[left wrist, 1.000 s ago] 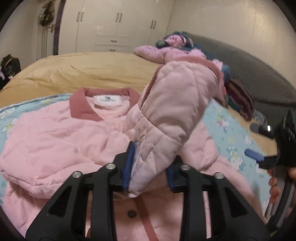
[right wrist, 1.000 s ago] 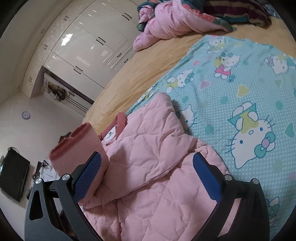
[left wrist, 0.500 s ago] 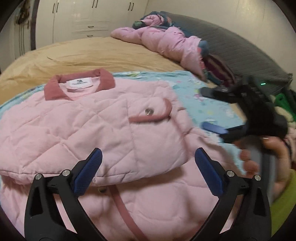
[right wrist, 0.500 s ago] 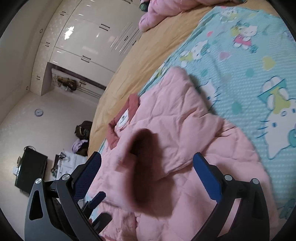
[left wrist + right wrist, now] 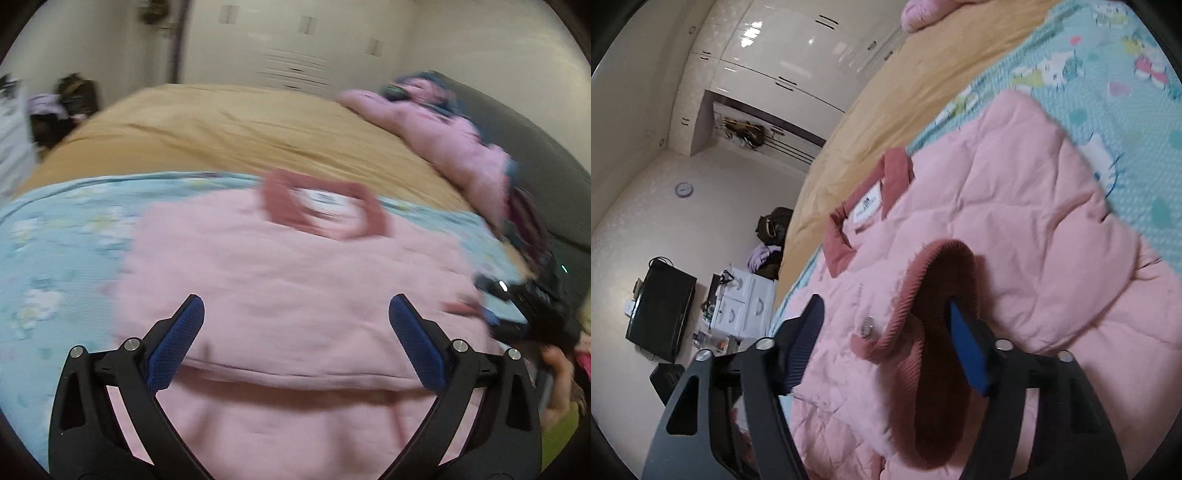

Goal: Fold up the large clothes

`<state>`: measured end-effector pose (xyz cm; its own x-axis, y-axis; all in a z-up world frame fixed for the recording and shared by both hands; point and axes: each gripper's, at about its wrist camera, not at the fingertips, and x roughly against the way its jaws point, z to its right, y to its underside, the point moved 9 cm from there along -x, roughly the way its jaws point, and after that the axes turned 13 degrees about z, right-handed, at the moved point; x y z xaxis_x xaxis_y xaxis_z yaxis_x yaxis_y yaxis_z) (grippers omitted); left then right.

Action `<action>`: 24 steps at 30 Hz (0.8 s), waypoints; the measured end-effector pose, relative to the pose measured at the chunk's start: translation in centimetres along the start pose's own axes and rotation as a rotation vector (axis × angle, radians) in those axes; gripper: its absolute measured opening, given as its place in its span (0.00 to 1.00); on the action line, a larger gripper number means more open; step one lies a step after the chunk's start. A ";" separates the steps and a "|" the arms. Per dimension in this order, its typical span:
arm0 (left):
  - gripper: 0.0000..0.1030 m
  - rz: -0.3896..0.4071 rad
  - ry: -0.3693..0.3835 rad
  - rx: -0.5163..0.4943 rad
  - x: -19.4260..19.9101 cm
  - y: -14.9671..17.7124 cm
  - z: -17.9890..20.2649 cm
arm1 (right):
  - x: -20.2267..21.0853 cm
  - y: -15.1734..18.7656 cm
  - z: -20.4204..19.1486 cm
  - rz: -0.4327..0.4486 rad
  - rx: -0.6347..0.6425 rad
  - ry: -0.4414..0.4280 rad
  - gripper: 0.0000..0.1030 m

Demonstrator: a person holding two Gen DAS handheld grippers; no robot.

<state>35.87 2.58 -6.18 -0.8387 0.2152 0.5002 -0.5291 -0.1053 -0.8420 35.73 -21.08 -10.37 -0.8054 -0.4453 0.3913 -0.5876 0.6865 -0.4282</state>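
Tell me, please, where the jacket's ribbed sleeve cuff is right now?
In the right wrist view, the ribbed cuff lies on the pink jacket, between the open right tongs, beside a metal snap button.

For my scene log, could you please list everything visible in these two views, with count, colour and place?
quilted jacket: one, pink with a darker pink collar, spread on the patterned sheet
sleeve cuff: one, ribbed dark pink, lying open across the jacket front by the right gripper
patterned sheet: one, light blue with cartoon cats, under the jacket
bed cover: one, mustard, beyond the sheet
clothes pile: one, mostly pink, at the far right of the bed
wardrobe: one, glossy white, far wall
wall clock: one, bluish rim, wall
television: one, black, left
left gripper: open, above the jacket
right gripper: open, at the cuff
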 end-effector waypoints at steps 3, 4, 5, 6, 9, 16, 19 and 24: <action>0.91 0.027 -0.059 0.072 0.5 -1.0 -3.7 | -0.5 -0.1 0.1 0.012 0.027 0.010 0.16; 0.91 0.040 -0.078 0.103 0.7 -1.3 -5.1 | -0.2 -0.3 -0.3 0.028 0.075 0.029 0.14; 0.91 0.050 -0.098 0.130 1.0 -1.6 -6.3 | 0.0 -0.6 -1.0 0.043 0.116 0.038 0.13; 0.91 0.063 -0.124 0.167 1.1 -1.7 -7.6 | 0.3 -0.8 -2.0 0.063 0.170 0.043 0.13; 0.91 0.075 -0.124 0.251 1.4 -1.6 -9.3 | 1.0 -2.2 -5.3 0.113 0.290 0.016 0.12; 0.91 0.066 -0.095 0.251 -0.1 -0.9 -8.4 | 0.7 -5.8 -11.0 0.176 0.499 0.022 0.12; 0.91 0.057 -0.074 0.213 -0.8 -0.5 -7.0 | -0.1 -6.8 -11.3 0.185 0.555 0.067 0.12; 0.91 0.020 -0.017 0.170 -2.4 0.7 -4.3 | -1.0 -6.8 -8.6 0.172 0.541 0.126 0.12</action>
<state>38.06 6.17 -8.84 -0.8505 0.1947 0.4886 -0.5255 -0.2727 -0.8059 41.17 -20.39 -0.85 -0.8968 -0.2590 0.3588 -0.4320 0.3367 -0.8367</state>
